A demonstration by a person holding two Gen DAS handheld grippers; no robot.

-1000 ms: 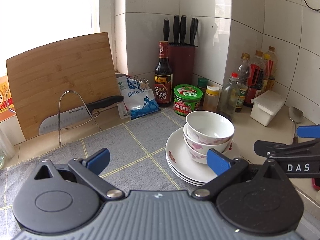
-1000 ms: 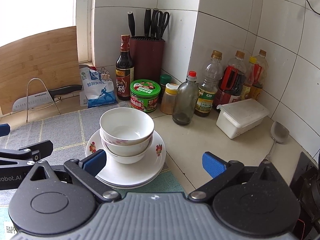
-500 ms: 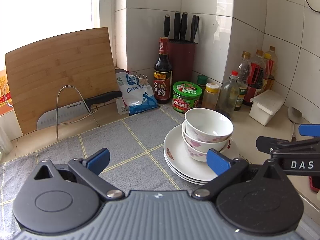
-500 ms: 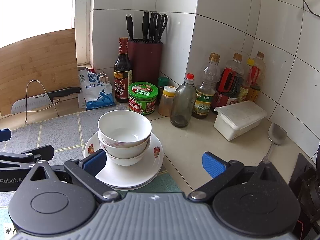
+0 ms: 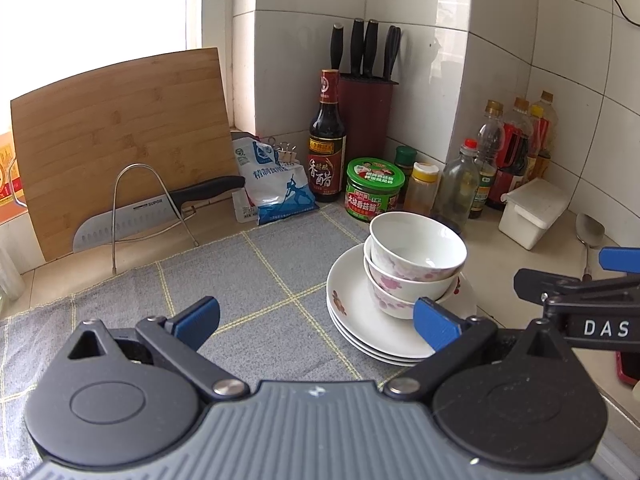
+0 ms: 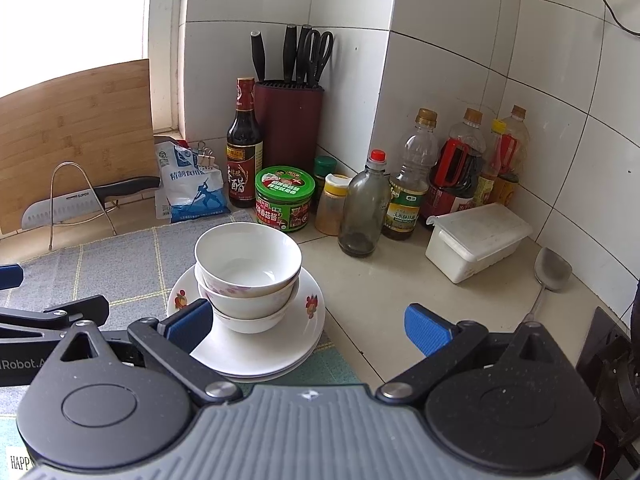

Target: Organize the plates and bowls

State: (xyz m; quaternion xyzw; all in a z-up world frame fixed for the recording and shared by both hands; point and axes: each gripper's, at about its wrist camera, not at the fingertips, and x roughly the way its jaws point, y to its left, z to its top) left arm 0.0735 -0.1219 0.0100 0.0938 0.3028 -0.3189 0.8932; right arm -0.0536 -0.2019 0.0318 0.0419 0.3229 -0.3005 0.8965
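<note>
Bowls, left wrist view: three nested bowls (image 5: 416,256), white with pink flowers, stand on my stack of plates (image 5: 360,320), right of centre.
Plates, left wrist view: stack rests on the grey checked mat (image 5: 248,280), near its right edge.
My left claw (image 5: 316,318): spread wide, holding nothing; its right blue pad (image 5: 434,326) lies over the front of the plate stack in the picture, contact not determinable.
My right claw, seen from the left: arm marked DAS (image 5: 592,308) at the right edge, beside the plates; its spread cannot be judged from this side.
Surroundings, left wrist view: cutting board (image 5: 120,140) leans at the window; knife (image 5: 152,212) lies in a wire rack; vinegar bottle (image 5: 327,140) and green jar (image 5: 374,190) behind the bowls.

Bowls, right wrist view: same stack (image 6: 248,268), left of centre, top bowl upright and bare inside.
Plates, right wrist view: rim (image 6: 312,304) carries red flower marks.
My right claw (image 6: 308,326): spread wide, gripping nothing; left pad (image 6: 188,326) just beside the lowest bowl, over the plates.
Counter, right wrist view: white lidded box (image 6: 478,240) and metal spoon (image 6: 550,276) to the right, well apart from the plates.
</note>
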